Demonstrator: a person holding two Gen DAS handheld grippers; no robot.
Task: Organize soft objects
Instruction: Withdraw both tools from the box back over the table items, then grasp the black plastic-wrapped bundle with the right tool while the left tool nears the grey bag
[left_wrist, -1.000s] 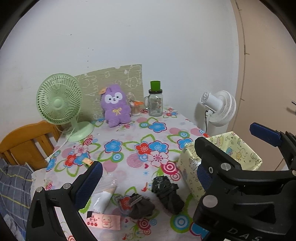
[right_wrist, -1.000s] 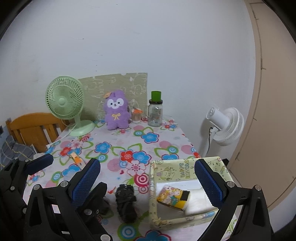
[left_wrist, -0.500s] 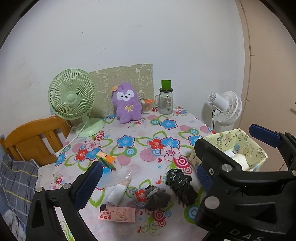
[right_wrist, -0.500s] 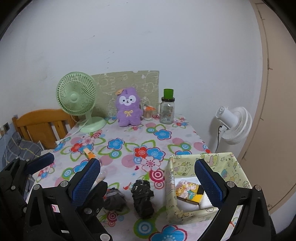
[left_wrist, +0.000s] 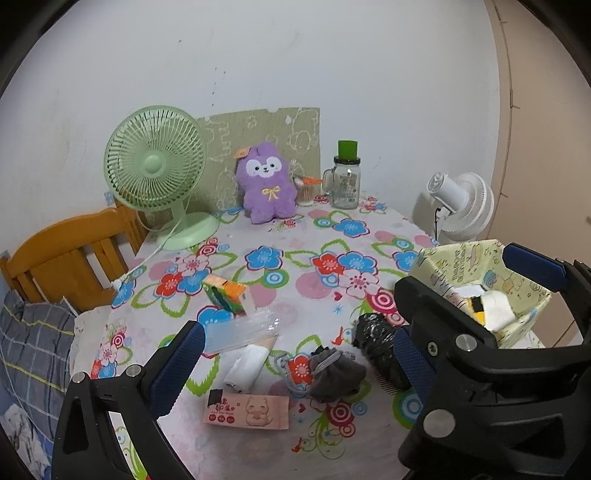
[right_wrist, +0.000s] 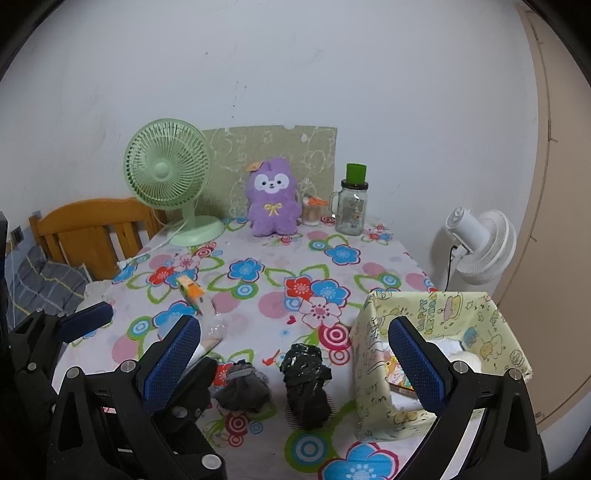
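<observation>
1. left gripper (left_wrist: 295, 363) jaws wide open, holding nothing; gray sock (left_wrist: 334, 374) lies between them.
2. right gripper (right_wrist: 293, 360) jaws wide open, empty.
3. yellow box (right_wrist: 373, 369) at 3 o'clock, by the worktop (right_wrist: 258, 295) edge.

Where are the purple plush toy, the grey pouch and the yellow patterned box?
purple plush toy (right_wrist: 272, 199): right wrist view, on its belly below the yellow bow.
grey pouch (right_wrist: 242, 391): right wrist view, on its bunched body.
yellow patterned box (right_wrist: 373, 354): right wrist view, on its near left wall.
</observation>
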